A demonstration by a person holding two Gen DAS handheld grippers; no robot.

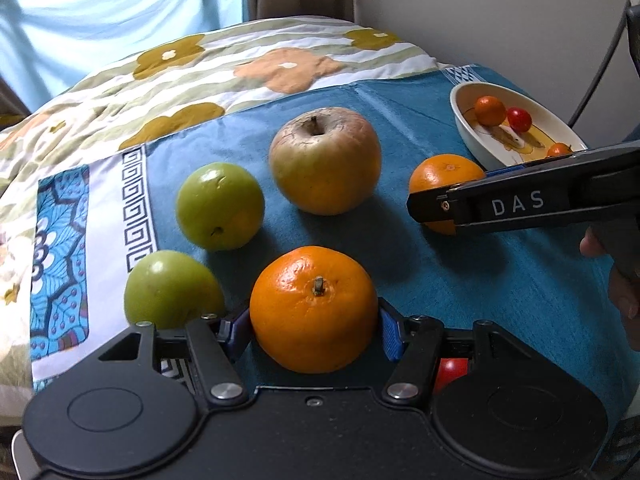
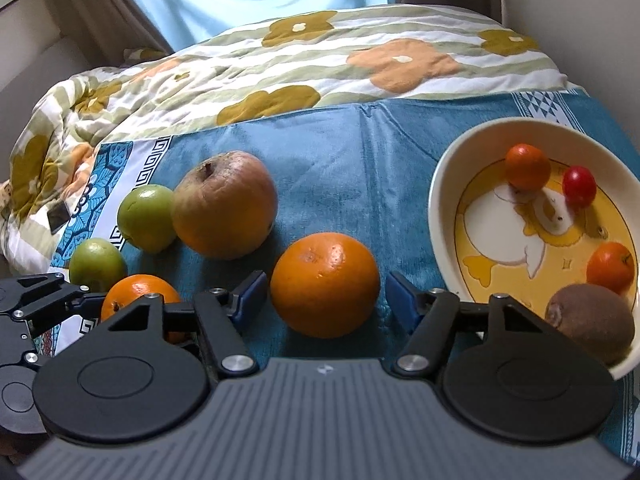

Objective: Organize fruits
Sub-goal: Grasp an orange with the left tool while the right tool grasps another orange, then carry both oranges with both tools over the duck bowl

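We are working over a bed whose flowered quilt (image 2: 360, 64) is lying under a blue towel (image 2: 340, 168), and the fruits are sitting on that towel. At the towel's right edge the white duck-printed bowl (image 2: 440, 184) is holding a brown kiwi (image 2: 590, 322), two small orange fruits and a red cherry tomato (image 2: 579, 186). The big wrinkled apple (image 1: 325, 160) is resting near the middle of the towel, with two green fruits to its left, the farther one (image 1: 219, 206) just beside it and the nearer one (image 1: 172, 288) by the patterned border.

We are pinching the near orange (image 1: 314, 308) with our left gripper (image 1: 314, 328); both blue pads are pressing on its sides, and it is sitting low on the towel.

Our right gripper (image 2: 326, 300) is straddling the other orange (image 2: 325, 285), between the apple and the bowl. Its jaws are standing spread, with a gap showing between each pad and the peel.

A red fruit (image 1: 452, 372) is peeking from behind the left gripper's linkage.
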